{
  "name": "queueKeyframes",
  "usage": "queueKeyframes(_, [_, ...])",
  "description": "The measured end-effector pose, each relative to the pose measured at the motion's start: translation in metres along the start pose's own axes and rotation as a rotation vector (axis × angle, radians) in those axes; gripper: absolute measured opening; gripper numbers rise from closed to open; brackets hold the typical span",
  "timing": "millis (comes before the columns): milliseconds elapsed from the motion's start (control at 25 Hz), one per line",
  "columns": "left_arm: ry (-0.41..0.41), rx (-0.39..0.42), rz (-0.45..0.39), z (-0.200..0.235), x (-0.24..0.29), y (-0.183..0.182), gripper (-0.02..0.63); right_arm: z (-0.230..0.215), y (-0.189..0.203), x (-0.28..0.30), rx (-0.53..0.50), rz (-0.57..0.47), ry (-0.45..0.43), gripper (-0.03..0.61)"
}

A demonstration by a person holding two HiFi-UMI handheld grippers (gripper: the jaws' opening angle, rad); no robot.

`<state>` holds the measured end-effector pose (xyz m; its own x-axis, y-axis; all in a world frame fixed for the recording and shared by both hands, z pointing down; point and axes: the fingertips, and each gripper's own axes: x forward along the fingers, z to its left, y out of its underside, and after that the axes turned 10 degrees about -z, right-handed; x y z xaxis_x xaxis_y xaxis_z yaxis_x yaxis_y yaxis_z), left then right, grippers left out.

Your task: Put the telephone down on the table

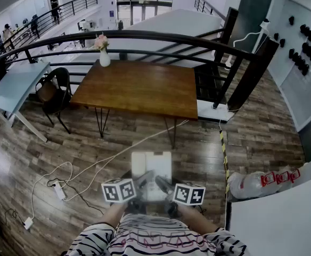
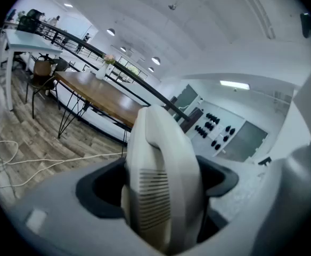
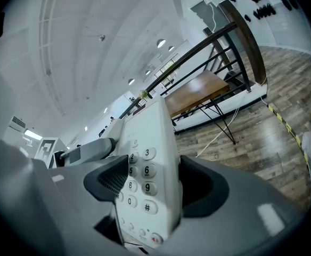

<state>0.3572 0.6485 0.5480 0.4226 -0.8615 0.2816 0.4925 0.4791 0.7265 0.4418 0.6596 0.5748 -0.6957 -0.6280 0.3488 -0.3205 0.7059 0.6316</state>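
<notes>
A white telephone (image 1: 151,167) hangs in the air between both grippers, low in the head view, well short of the brown wooden table (image 1: 139,87). My left gripper (image 1: 140,181) is shut on its handset side (image 2: 161,180), the ribbed earpiece wedged between the dark pads. My right gripper (image 1: 163,184) is shut on the keypad side (image 3: 147,180), with number keys showing between the pads. Beyond the phone, the table (image 2: 99,97) shows in the left gripper view, and the table (image 3: 198,92) in the right gripper view.
A vase of flowers (image 1: 103,52) stands at the table's far left corner. A black chair (image 1: 54,92) and a pale desk (image 1: 11,87) are to the left. A dark railing (image 1: 145,36) runs behind. White cables (image 1: 91,169) and a power strip (image 1: 58,191) lie on the floor; a white counter (image 1: 283,217) is at right.
</notes>
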Motion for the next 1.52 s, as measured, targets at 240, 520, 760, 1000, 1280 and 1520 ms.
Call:
queueKeyframes(240, [0.005,-0.002,-0.011,0.003,0.003,-0.005,0.413,0.001,-0.005,0.006,-0.009,-0.005,-0.006,0.304])
queueKeyframes(520, [0.009,-0.01,-0.021,0.04,0.021,-0.038,0.413,0.011,-0.019,0.057,-0.016,0.0,0.006,0.305])
queueKeyframes(760, [0.016,-0.002,-0.026,0.107,0.038,-0.113,0.413,0.047,-0.041,0.15,-0.02,-0.003,-0.001,0.305])
queueKeyframes(1000, [0.012,0.004,-0.025,0.181,0.054,-0.196,0.413,0.091,-0.063,0.251,-0.014,-0.004,-0.003,0.305])
queueKeyframes(1280, [0.0,0.009,-0.042,0.262,0.06,-0.28,0.413,0.14,-0.08,0.356,-0.022,-0.009,-0.027,0.304])
queueKeyframes(1520, [-0.017,0.007,-0.055,0.3,0.076,-0.322,0.413,0.155,-0.096,0.412,-0.019,-0.004,-0.039,0.304])
